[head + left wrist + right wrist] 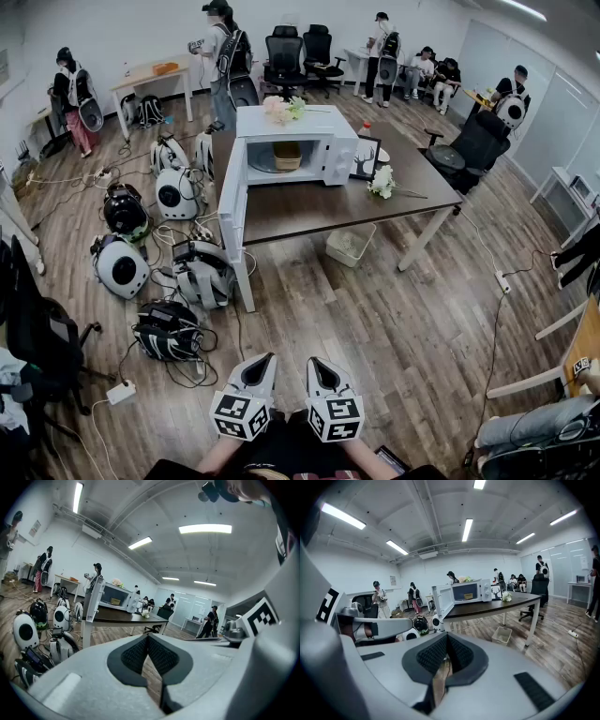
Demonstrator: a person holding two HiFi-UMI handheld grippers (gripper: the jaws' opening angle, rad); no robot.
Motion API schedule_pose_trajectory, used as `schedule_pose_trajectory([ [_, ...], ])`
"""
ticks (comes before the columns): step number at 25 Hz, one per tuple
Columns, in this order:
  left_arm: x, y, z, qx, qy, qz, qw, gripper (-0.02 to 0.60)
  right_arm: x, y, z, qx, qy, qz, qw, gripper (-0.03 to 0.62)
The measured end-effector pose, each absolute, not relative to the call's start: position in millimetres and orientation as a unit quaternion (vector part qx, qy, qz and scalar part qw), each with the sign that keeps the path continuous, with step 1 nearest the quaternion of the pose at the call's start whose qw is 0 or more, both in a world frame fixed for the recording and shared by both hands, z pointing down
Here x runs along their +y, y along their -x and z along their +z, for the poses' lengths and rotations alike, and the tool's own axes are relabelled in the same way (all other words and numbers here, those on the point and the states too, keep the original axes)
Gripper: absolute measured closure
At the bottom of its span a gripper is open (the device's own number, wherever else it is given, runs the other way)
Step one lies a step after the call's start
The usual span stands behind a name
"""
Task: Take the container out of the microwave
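Note:
A white microwave (300, 141) stands on a dark table (309, 211) far ahead of me, its door (232, 195) swung wide open to the left. Inside sits a tan container (287, 156), also visible in the left gripper view as the container (115, 601) and in the right gripper view as the container (468, 596). My left gripper (260, 361) and right gripper (318, 363) are side by side at the bottom of the head view, a long way from the table. Both are shut with nothing between the jaws: left gripper (147, 638), right gripper (446, 638).
Several round white and black packs (120, 265) and cables lie on the wooden floor left of the table, with a power strip (120, 392). A white bin (350, 244) sits under the table. Flowers (382, 183) and a picture frame (365, 159) are on the tabletop. People and office chairs fill the back.

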State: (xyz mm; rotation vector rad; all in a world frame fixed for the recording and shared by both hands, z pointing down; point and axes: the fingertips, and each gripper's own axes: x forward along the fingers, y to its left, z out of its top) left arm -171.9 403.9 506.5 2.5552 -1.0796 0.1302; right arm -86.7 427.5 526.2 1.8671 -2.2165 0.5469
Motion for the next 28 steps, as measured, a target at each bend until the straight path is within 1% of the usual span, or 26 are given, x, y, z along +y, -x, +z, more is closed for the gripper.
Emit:
schedule_pose_trajectory([
  [7,389.1,176.0,502.8,-0.376,-0.909,0.043,0.177,0.572,412.2,89.5,523.7,-0.742,-0.638,0.182,0.093,0.589],
  [12,371.5,187.7,506.7,-0.368,-0.913,0.041,0.173,0.572,394.3,91.7,526.1,-0.727,-0.655,0.199,0.047,0.588],
  [14,364.6,192.7,509.0,-0.366,-0.913,0.041,0.174,0.572,388.5,92.3,527.7,-0.721,-0.662,0.203,0.04,0.588],
  [21,346.1,192.2,513.5,-0.358,-0.914,0.041,0.186,0.572,385.0,91.9,532.4,-0.708,-0.672,0.211,0.047,0.588],
  [28,321.6,173.0,521.6,-0.364,-0.911,0.039,0.19,0.572,364.5,63.8,545.1,-0.695,-0.682,0.219,0.057,0.587],
])
